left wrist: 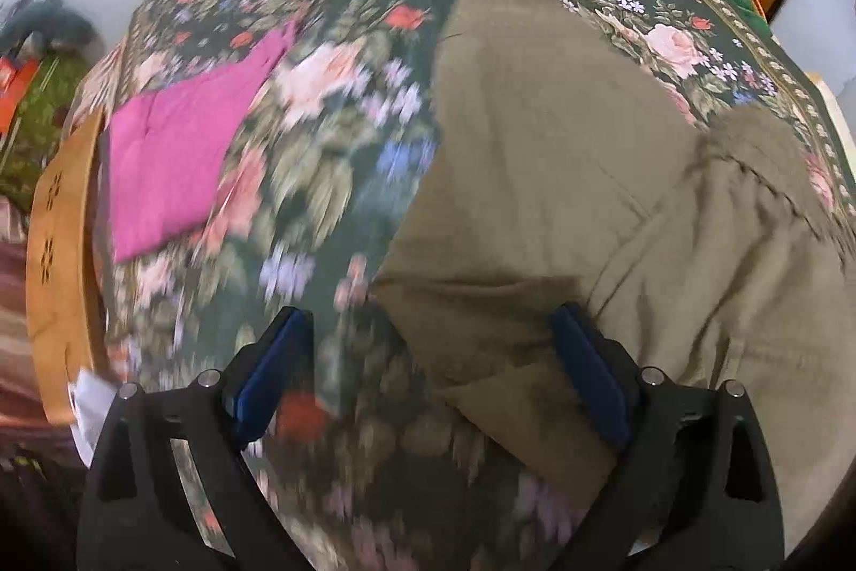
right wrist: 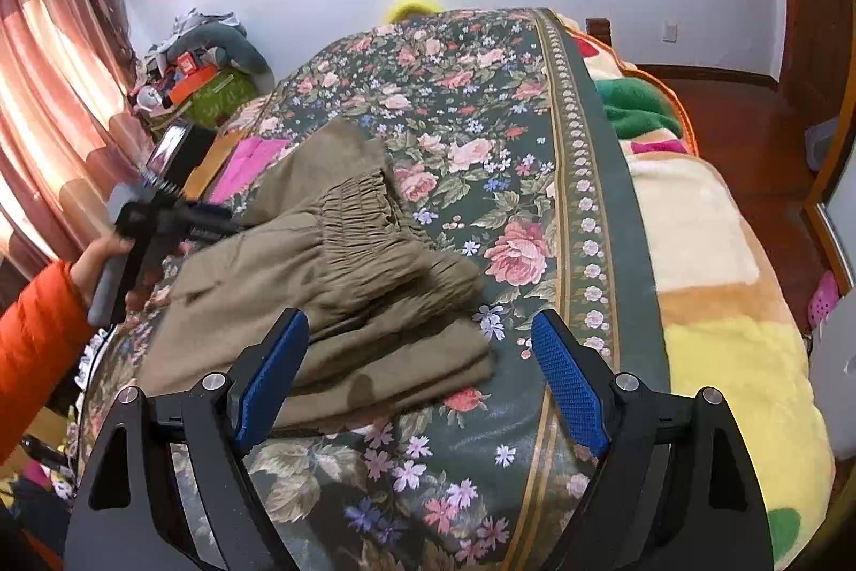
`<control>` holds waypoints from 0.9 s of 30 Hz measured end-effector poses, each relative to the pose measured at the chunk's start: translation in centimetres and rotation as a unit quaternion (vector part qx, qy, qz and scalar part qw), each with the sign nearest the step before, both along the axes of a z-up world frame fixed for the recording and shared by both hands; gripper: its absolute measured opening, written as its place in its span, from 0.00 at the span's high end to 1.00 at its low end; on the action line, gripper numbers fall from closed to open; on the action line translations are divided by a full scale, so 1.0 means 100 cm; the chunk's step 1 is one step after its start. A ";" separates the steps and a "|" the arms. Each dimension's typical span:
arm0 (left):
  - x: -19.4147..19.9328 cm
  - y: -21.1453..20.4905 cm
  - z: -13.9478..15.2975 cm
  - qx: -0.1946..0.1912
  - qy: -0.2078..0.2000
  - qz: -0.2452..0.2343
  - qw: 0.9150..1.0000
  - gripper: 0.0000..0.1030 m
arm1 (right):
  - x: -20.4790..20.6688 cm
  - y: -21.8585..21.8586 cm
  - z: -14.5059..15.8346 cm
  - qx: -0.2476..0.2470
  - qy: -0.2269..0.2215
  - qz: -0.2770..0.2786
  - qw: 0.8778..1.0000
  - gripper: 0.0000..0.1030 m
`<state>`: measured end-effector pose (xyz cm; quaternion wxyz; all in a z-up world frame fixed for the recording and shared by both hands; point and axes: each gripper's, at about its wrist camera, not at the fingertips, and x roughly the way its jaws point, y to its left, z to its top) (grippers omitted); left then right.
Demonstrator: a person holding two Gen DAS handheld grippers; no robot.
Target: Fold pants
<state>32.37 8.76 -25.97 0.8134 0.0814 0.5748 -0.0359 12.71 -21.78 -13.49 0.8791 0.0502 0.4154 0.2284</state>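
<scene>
Olive-green pants [left wrist: 562, 175] lie folded in layers on a floral bedspread [left wrist: 331, 175]. In the right wrist view the pants [right wrist: 348, 271] show their gathered elastic waistband on top. My left gripper [left wrist: 433, 357] is open and empty, hovering over the pants' near left edge; it also shows in the right wrist view [right wrist: 182, 218], blurred, at the pants' far left side. My right gripper [right wrist: 422, 351] is open and empty just above the pants' near right corner.
A folded magenta garment [left wrist: 182, 153] lies on the bedspread left of the pants. A wooden bed frame edge [left wrist: 53, 260] is at far left. A multicoloured fleece blanket [right wrist: 717, 282] covers the bed's right side. Clutter [right wrist: 203, 73] is piled by the curtains.
</scene>
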 end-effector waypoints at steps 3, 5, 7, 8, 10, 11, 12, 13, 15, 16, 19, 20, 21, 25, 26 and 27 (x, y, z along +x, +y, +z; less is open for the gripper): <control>-0.030 0.008 0.007 -0.004 -0.011 0.014 1.000 0.08 | -0.006 0.000 0.006 0.003 -0.007 0.003 1.000 0.20; -0.052 0.010 0.013 -0.009 -0.018 0.020 1.000 0.08 | -0.009 0.001 0.008 0.000 -0.011 0.007 1.000 0.20; -0.071 0.011 0.019 -0.016 -0.022 0.024 0.999 0.08 | -0.011 0.004 0.009 -0.005 -0.015 0.012 1.000 0.20; -0.080 0.010 0.022 -0.019 -0.025 0.025 0.999 0.08 | -0.012 0.006 0.008 -0.007 -0.017 0.016 1.000 0.20; -0.098 0.009 0.028 -0.028 -0.030 0.028 0.999 0.08 | -0.013 0.008 0.006 -0.012 -0.022 0.019 1.000 0.20; -0.106 0.009 0.030 -0.034 -0.033 0.031 0.998 0.08 | -0.013 0.010 0.004 -0.015 -0.022 0.019 0.999 0.20; -0.112 0.009 0.031 -0.040 -0.036 0.037 0.998 0.08 | -0.012 0.010 0.001 -0.014 -0.020 0.020 0.999 0.20; -0.117 0.008 0.033 -0.046 -0.039 0.042 0.997 0.08 | -0.010 0.011 -0.003 -0.011 -0.015 0.023 1.000 0.20; -0.125 0.010 0.036 -0.054 -0.047 0.054 0.996 0.08 | -0.007 0.012 -0.010 0.001 -0.001 0.030 1.000 0.25; -0.129 0.010 0.037 -0.055 -0.054 0.059 0.995 0.08 | -0.003 0.012 -0.015 0.010 0.014 0.033 0.999 0.29; -0.137 0.011 0.040 -0.051 -0.072 0.058 0.994 0.15 | 0.007 0.013 -0.028 0.028 0.051 0.032 0.998 0.50; -0.141 0.012 0.041 -0.047 -0.077 0.058 0.994 0.19 | 0.008 0.014 -0.033 0.032 0.059 0.033 0.997 0.54; -0.143 0.015 0.042 -0.046 -0.080 0.060 0.994 0.23 | 0.007 0.014 -0.035 0.031 0.061 0.032 0.997 0.56; -0.152 0.028 0.042 -0.028 -0.087 0.079 0.993 0.33 | 0.002 0.021 -0.043 0.005 0.059 0.043 0.997 0.60; -0.154 0.033 0.041 -0.030 -0.087 0.085 0.992 0.33 | 0.000 0.022 -0.044 -0.001 0.056 0.045 0.997 0.61; -0.156 0.038 0.039 -0.031 -0.086 0.093 0.991 0.33 | 0.000 0.022 -0.045 -0.004 0.054 0.046 0.997 0.61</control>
